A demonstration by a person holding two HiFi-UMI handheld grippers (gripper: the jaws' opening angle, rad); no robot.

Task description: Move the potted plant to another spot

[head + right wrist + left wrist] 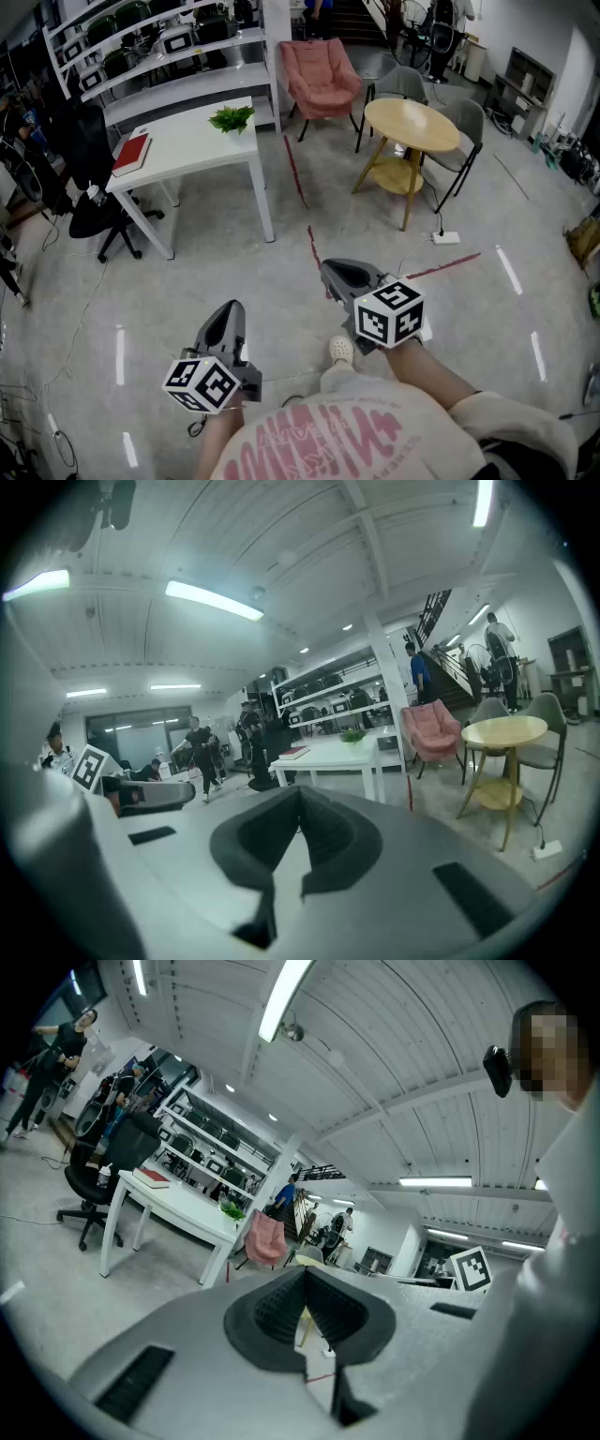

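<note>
My fingers (223, 328) are pressed together on nothing, since there is nothing within reach yet. Head view: left gripper (232, 307) and right gripper (333, 270) point to 12 o'clock; the potted plant (232, 118) stands at 11, on the white table's (187, 150) far edge. Left gripper view: pads meet, empty, plant (231, 1209) at 10 o'clock. Right gripper view: also clamped on air, plant (352, 735) at 1 o'clock, well apart

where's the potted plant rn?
Head view, upper left: the potted plant sits at the far right corner of the white table, pink armchair to its right, red book at the table's other end.
</note>
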